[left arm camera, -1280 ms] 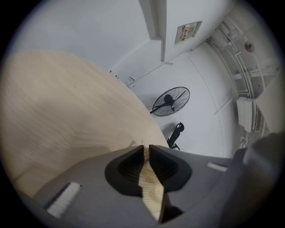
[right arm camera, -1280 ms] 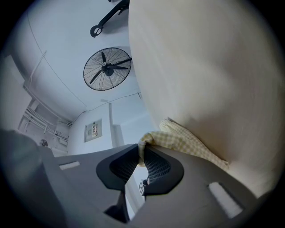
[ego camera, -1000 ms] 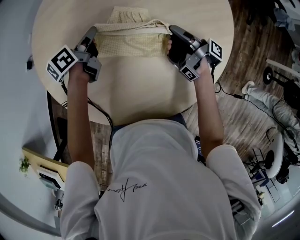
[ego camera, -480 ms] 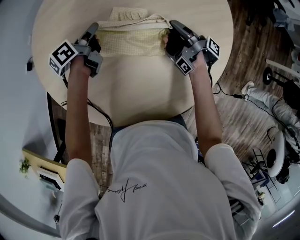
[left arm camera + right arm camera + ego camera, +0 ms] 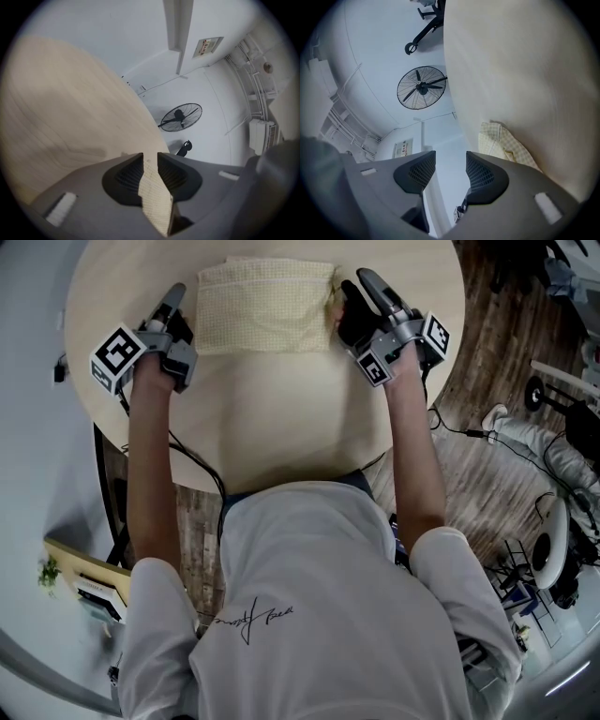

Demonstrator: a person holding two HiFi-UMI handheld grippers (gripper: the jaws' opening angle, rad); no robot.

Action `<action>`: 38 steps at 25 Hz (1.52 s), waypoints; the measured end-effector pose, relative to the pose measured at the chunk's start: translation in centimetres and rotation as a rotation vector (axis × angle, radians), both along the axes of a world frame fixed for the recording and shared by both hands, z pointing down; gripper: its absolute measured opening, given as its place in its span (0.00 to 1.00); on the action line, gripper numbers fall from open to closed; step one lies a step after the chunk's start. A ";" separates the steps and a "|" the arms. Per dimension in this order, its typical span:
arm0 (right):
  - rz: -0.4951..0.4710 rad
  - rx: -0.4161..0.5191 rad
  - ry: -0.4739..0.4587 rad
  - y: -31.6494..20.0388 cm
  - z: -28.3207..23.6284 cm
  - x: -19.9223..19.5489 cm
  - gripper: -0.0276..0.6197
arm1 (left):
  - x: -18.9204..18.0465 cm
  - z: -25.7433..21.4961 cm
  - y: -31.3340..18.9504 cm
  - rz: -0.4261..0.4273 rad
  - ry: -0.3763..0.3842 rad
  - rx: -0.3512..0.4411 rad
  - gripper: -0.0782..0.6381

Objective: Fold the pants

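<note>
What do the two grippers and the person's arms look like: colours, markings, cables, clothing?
The left gripper and right gripper are grey and black, with black ribbed pads. Each carries a white cube with black square markers. A black cable trails from the left one. The person wears a white short-sleeved T-shirt.

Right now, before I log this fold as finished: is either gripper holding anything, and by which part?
The left gripper pinches the yellow pants by their left edge. The right gripper, its jaws just opened, holds nothing.
</note>
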State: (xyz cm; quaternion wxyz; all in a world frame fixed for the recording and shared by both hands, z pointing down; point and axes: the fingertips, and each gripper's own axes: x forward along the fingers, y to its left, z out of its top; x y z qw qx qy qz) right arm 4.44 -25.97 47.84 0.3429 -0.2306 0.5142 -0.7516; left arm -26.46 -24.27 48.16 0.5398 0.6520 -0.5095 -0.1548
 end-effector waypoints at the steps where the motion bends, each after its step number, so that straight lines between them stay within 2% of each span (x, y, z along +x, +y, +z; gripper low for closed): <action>1: -0.012 0.012 0.004 0.7 -0.1 0.2 0.32 | 0.2 0.0 0.6 -0.004 -0.010 0.007 0.25; 5: -0.072 0.059 0.030 2.9 -0.4 0.7 0.32 | 1.4 -0.2 2.3 -0.007 -0.033 0.023 0.25; 11: -0.132 0.075 0.087 2.1 -1.7 -0.6 0.28 | 1.7 -1.6 1.3 0.030 -0.084 0.032 0.25; 14: -0.180 0.074 0.141 2.6 -1.4 -0.6 0.25 | 2.1 -2.1 1.4 0.042 -0.088 0.043 0.21; 24: -0.331 0.138 0.339 3.9 -1.8 -0.7 0.16 | 3.5 -4.0 2.1 0.099 -0.144 0.073 0.19; 32: -0.425 0.195 0.488 6.5 -2.8 -0.8 0.12 | 3.7 -4.5 5.1 0.054 -0.217 0.076 0.19; 38: -0.460 0.247 0.566 7.7 -3.9 -0.7 0.09 | 4.4 -6.1 7.4 0.093 -0.269 0.095 0.19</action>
